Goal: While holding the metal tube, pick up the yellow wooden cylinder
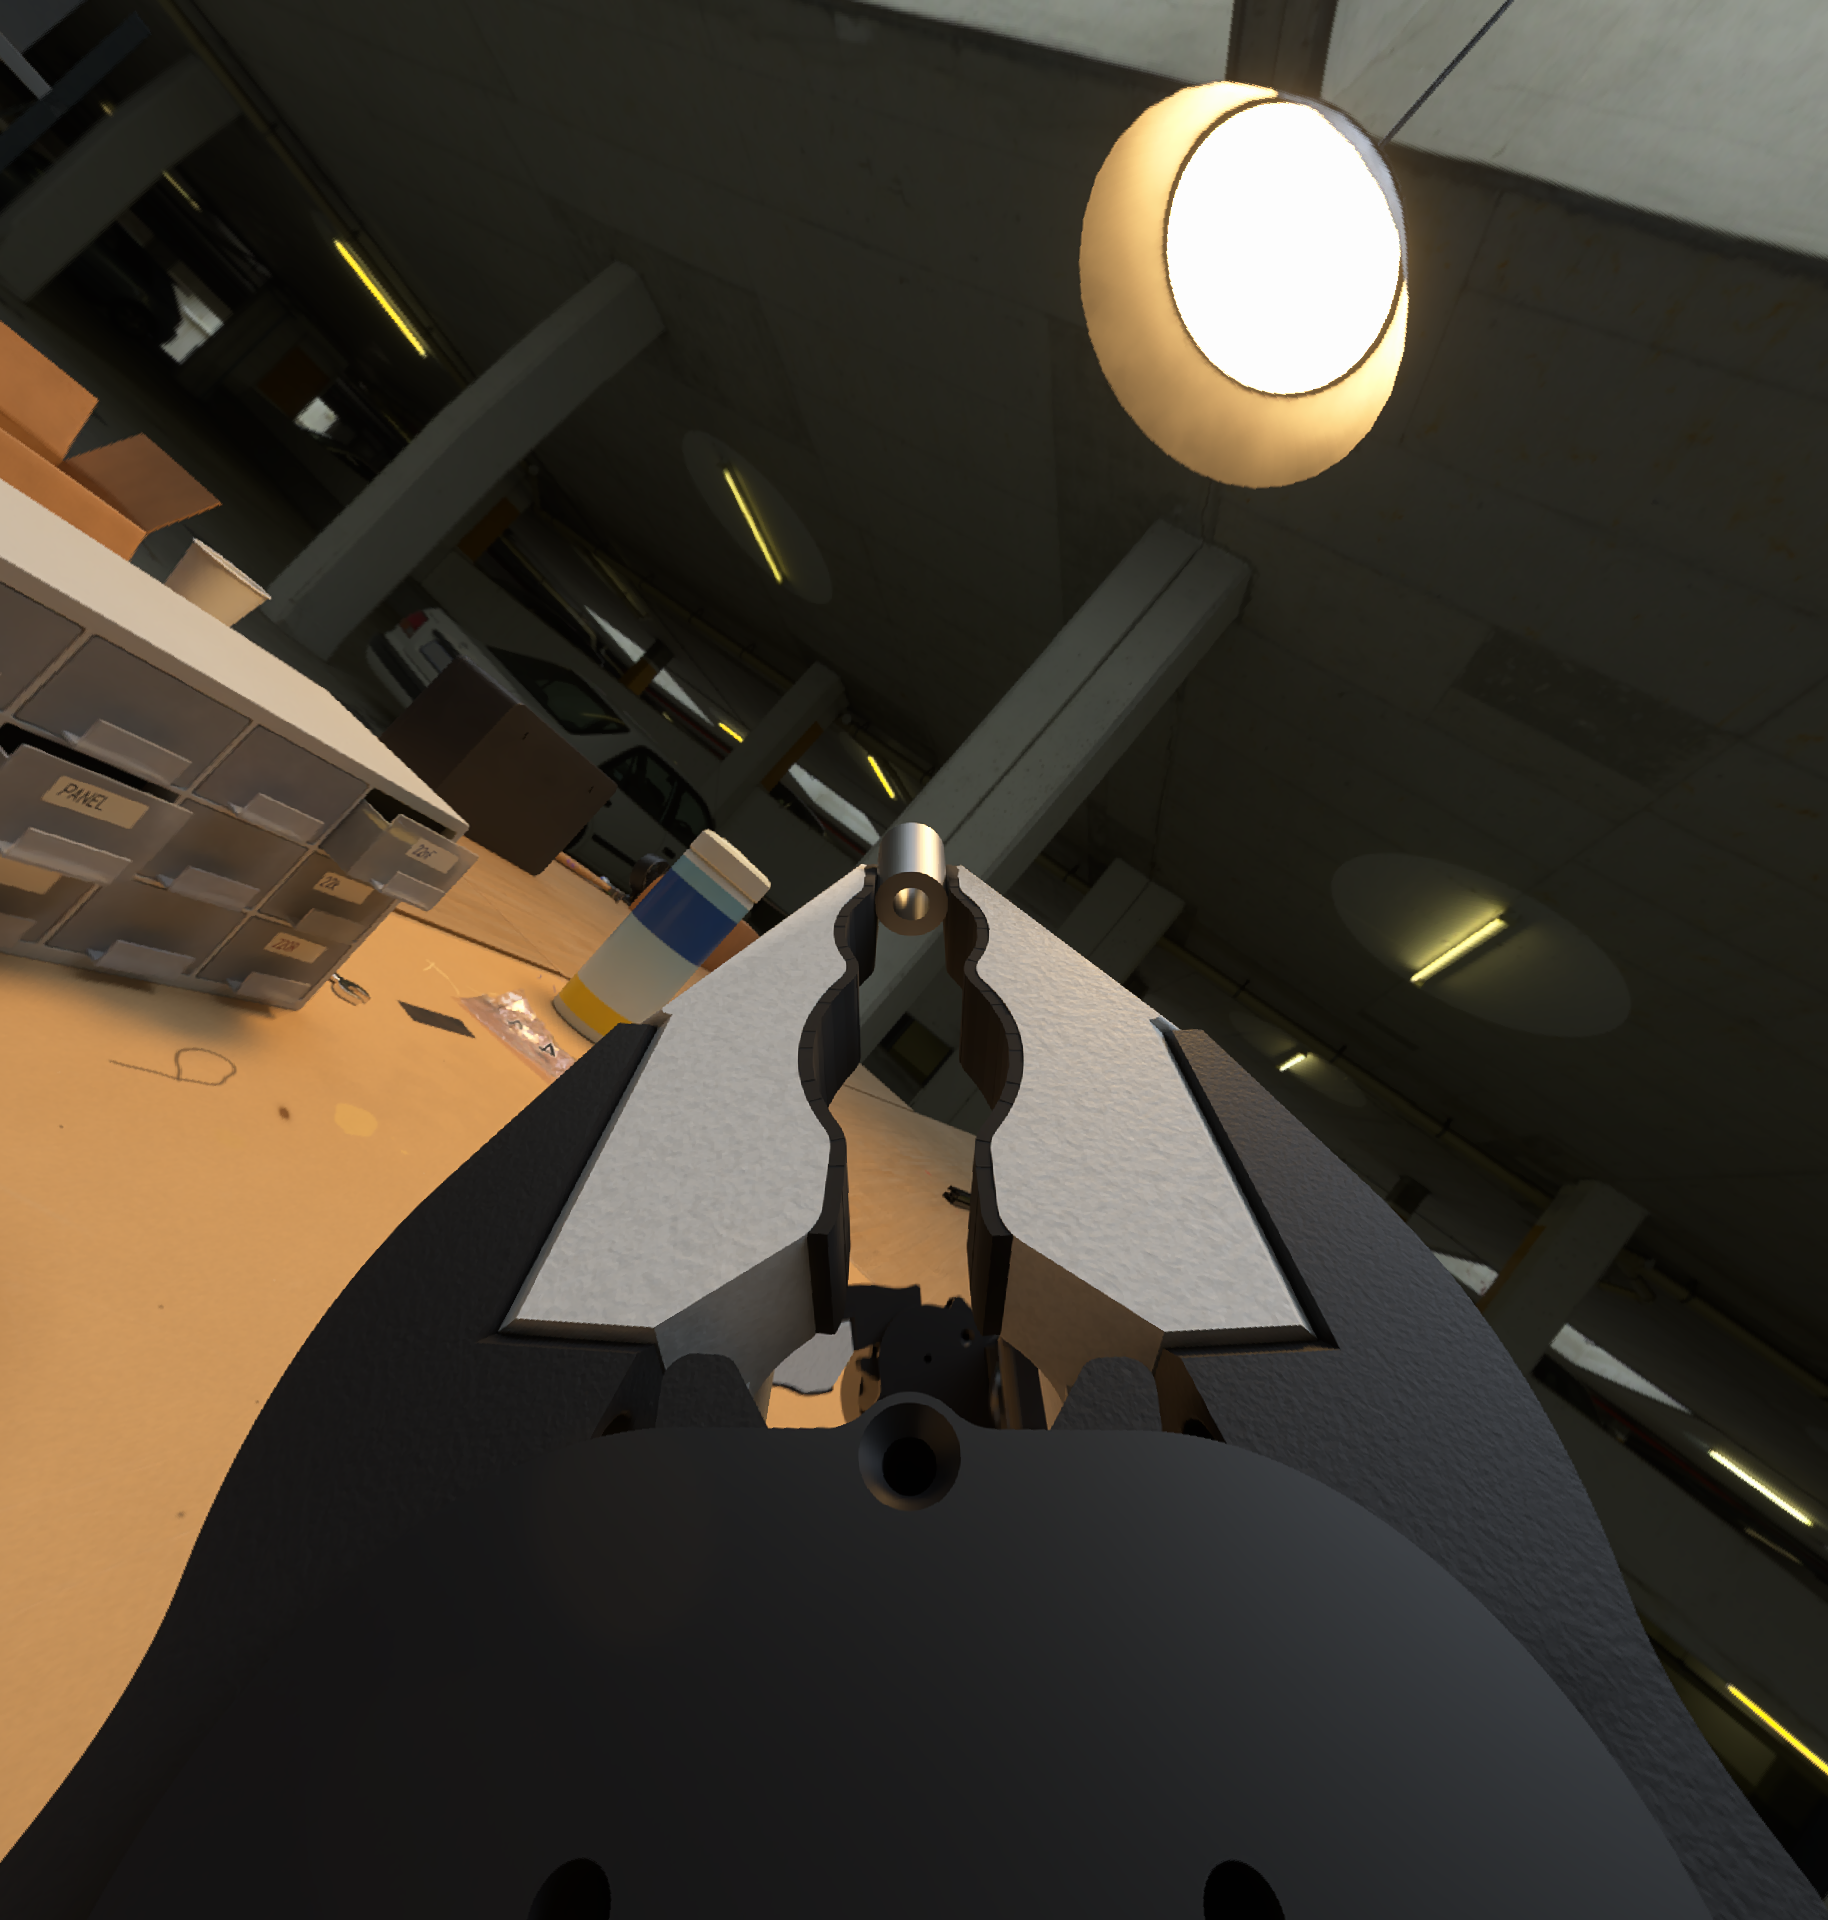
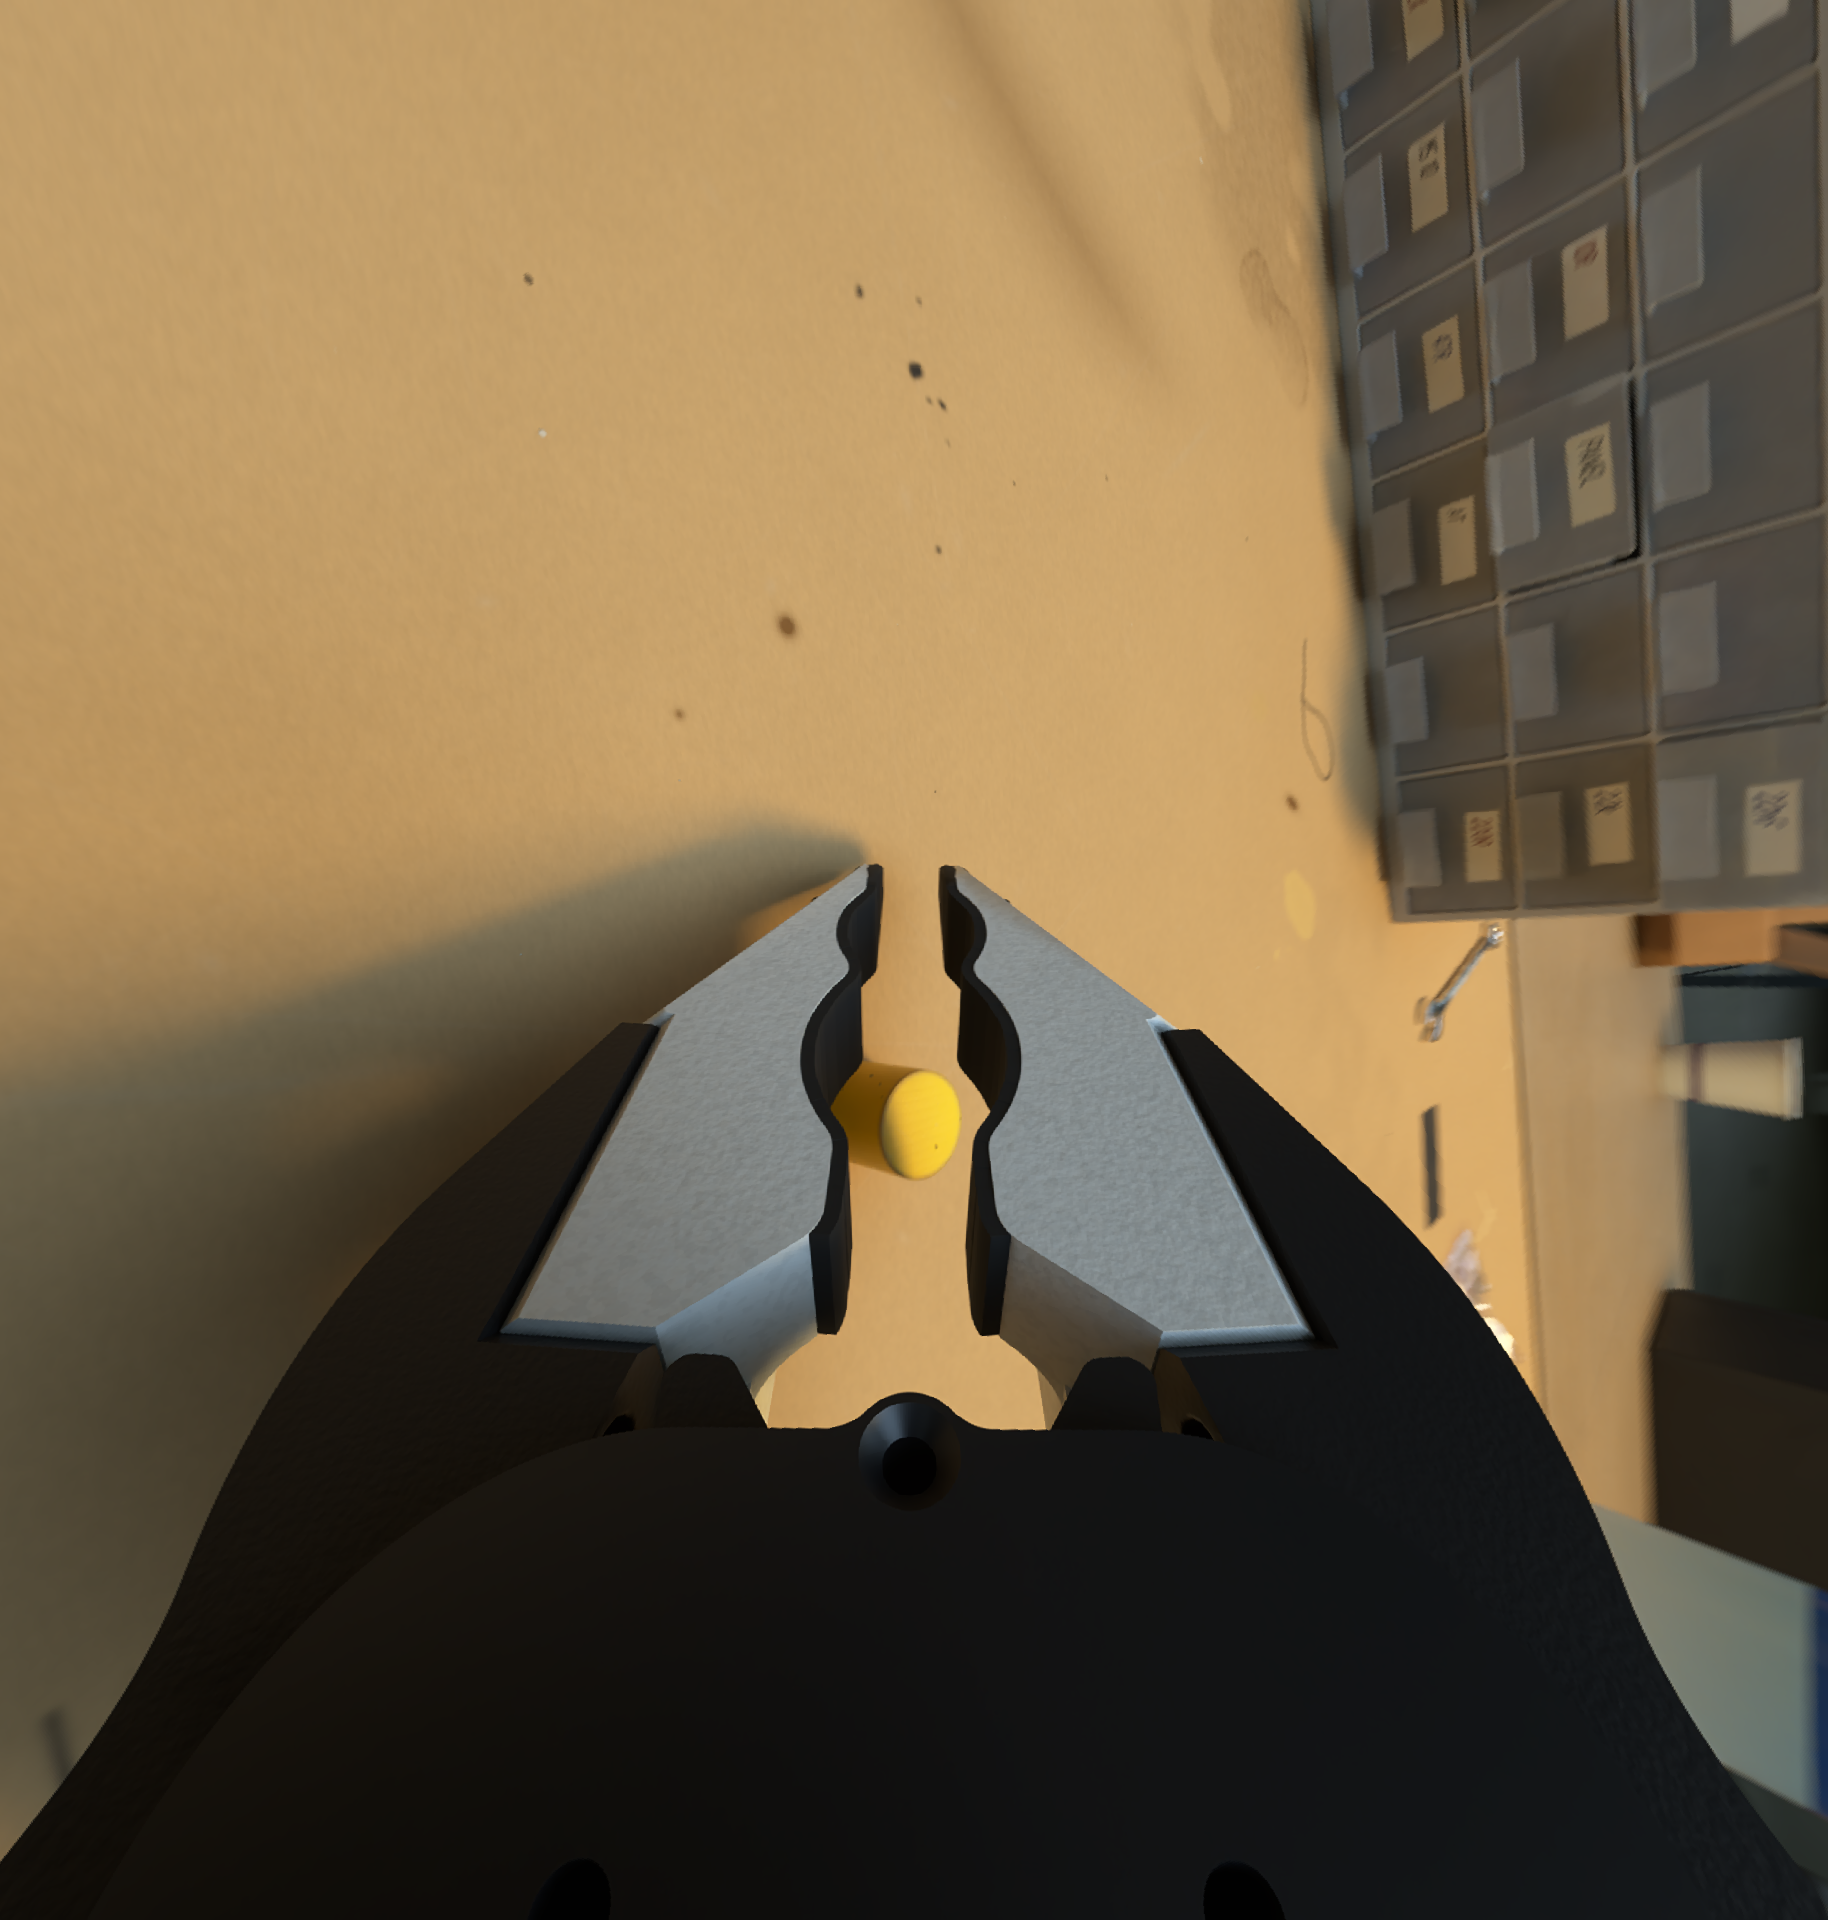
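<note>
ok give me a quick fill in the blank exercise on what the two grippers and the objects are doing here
1. The left gripper is shut on the ____ tube at its fingertips.
2. The yellow wooden cylinder lies on the ____ table, seen between the right gripper's fingers.
3. The right gripper's jaws stand ____, a gap showing on the cylinder's right side.
4. A grey ____ cabinet stands on the table in both views.

Missing words: metal; tan; open; drawer

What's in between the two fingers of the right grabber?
In the right wrist view, the yellow wooden cylinder sits between the right gripper's fingers, in the wide notch farther back from the tips. Around it only bare tan tabletop shows.
</note>
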Controlling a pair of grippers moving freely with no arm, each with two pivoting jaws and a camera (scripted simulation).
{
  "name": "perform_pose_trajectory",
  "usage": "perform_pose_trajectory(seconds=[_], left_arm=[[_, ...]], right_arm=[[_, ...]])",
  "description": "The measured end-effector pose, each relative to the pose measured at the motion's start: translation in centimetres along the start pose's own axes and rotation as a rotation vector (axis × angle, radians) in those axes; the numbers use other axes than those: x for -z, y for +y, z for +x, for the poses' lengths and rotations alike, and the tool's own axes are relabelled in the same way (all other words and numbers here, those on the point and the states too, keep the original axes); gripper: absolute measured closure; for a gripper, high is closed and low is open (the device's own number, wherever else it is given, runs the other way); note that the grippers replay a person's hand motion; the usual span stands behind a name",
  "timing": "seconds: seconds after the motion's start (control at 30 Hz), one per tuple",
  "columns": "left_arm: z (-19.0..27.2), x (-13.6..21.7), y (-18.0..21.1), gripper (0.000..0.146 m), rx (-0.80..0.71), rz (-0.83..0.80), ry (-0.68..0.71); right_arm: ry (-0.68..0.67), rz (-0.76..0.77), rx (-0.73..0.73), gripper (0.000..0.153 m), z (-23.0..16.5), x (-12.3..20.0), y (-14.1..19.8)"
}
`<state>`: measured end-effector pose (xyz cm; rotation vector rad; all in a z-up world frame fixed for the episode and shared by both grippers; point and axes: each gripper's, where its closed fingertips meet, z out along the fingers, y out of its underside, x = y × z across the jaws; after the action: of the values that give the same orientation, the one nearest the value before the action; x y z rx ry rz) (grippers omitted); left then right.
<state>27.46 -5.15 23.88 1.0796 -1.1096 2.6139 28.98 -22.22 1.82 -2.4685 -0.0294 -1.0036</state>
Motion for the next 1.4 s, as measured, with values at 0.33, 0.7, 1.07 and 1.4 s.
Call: perform_pose_trajectory(seconds=[0.33, 0.7, 1.07, 1.4], left_arm=[[-0.8, -0.9, 2.5, 0.135, 0.031, -0.075, -0.013], [-1.2, -1.5, 3.9, 0.135, 0.062, -0.137, -0.012], [-2.5, -4.0, 5.9, 0.135, 0.065, -0.212, -0.015], [-3.8, -5.3, 6.6, 0.135, 0.103, -0.239, -0.004]], right_arm=[[-0.336, 0.107, -0.486, 0.126, -0.9, 1.1, -1.5], [-0.589, 0.100, -0.048, 0.142, -2.5, 1.3, -1.1], [-0.427, 0.062, -0.217, 0.138, 1.0, 3.8, 3.8], [-0.424, -0.108, -1.038, 0.130, -0.4, 5.6, 4.7]])
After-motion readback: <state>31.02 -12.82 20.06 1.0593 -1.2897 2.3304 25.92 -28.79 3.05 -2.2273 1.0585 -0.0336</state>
